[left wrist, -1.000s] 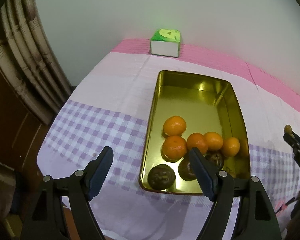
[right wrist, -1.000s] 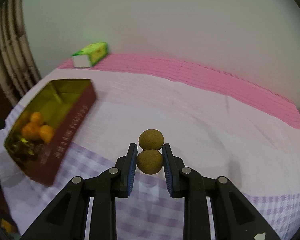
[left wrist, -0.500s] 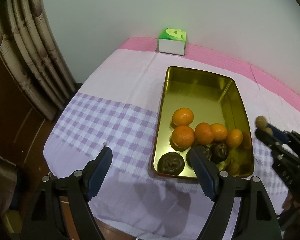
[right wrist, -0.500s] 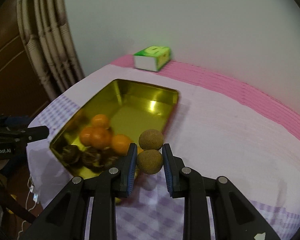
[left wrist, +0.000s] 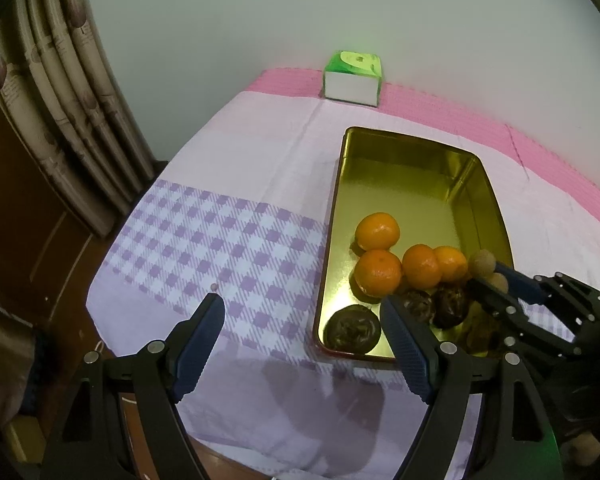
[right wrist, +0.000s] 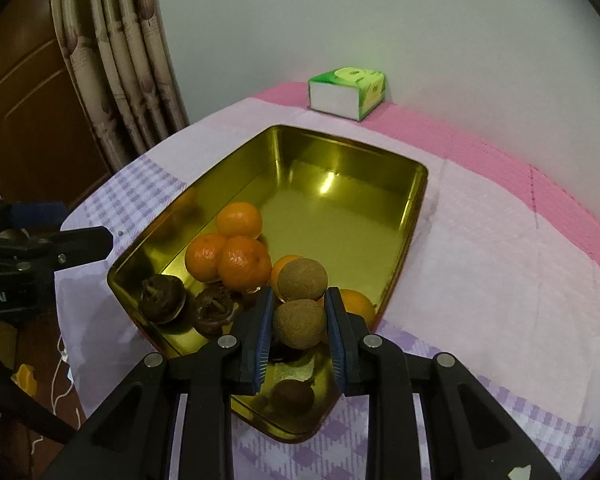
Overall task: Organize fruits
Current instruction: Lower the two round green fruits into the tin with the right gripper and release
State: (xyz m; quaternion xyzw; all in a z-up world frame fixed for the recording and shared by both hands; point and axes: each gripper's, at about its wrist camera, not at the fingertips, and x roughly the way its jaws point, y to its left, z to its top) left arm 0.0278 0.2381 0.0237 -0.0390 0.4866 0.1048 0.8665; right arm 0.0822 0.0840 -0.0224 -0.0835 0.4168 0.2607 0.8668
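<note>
Fruits being gathered: small round brown longans, a joined pair (right wrist: 299, 304), now over the near end of the gold rectangular metal tin (right wrist: 340, 152); a second ago they hung over bare pink cloth, tin well off to the left. Left to right: black left gripper (left wrist: 302, 338) waits wide apart, empty, just beside the tin's near-left corner, hardly shifted; inside lie orange mandarins (right wrist: 236, 254) and dark wrinkled brown fruits (right wrist: 162, 298); right gripper (right wrist: 298, 322) clamped on the lower longan, upper one riding above the tips. Carry looks finished, release into the tin likely next; green tissue box (right wrist: 346, 92) untouched at the wall
</note>
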